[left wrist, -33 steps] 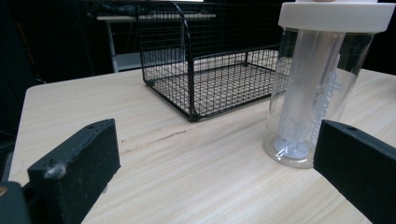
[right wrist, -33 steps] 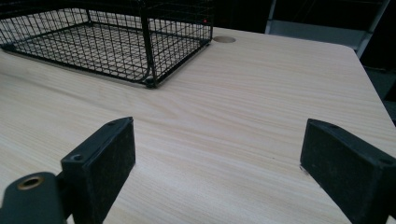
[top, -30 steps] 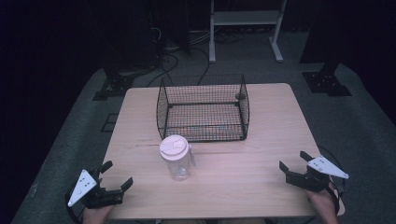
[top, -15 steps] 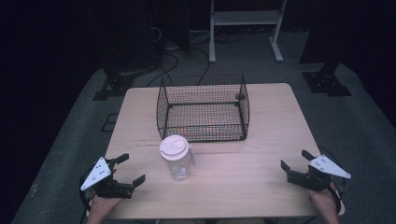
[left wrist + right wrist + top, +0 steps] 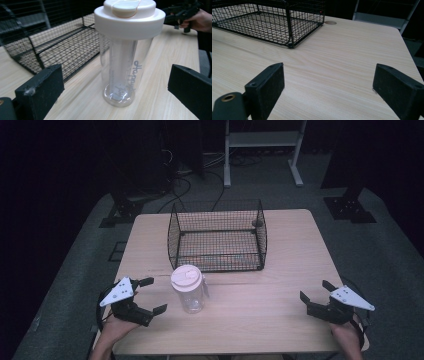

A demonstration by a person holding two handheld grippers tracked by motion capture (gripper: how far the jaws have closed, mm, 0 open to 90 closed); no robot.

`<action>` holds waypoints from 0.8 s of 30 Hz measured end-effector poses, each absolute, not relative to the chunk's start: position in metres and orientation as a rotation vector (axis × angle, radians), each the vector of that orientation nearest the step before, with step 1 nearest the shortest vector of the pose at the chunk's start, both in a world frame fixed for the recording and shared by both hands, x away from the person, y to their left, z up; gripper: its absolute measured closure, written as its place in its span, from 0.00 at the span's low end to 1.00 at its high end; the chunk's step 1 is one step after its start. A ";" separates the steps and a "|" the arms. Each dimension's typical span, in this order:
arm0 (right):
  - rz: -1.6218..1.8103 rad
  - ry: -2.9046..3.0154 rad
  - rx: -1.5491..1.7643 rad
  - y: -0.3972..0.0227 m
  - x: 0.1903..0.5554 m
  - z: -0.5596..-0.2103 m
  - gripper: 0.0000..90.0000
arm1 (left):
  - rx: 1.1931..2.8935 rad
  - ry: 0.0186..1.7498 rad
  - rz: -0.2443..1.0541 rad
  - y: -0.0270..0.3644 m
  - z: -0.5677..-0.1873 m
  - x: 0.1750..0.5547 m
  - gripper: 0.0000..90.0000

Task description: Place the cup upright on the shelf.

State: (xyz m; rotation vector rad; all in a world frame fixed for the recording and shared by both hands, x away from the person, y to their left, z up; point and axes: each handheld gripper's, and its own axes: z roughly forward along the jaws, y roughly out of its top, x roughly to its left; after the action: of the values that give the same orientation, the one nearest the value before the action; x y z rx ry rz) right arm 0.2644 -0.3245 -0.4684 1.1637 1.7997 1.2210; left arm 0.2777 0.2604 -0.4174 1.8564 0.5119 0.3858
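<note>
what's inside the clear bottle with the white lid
The clear bottle looks empty of liquid; an inner tube runs down its middle. The white lid covers the top, so the tube's upper end is hidden.

L gripper (image 5: 150,296) low at near-left, jaws wide apart, R gripper (image 5: 316,294) near-right, jaws spread, both hand-held
</note>
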 end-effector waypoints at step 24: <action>1.238 1.822 1.151 -0.318 0.266 -0.468 0.11 | 1.966 0.440 0.296 0.223 -0.416 0.303 0.00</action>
State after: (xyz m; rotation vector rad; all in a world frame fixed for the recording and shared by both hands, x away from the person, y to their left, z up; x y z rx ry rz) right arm 0.2657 -0.3178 -0.4684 1.1511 1.8218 1.2384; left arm 0.3033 0.2230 -0.4158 1.9656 0.4402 0.2961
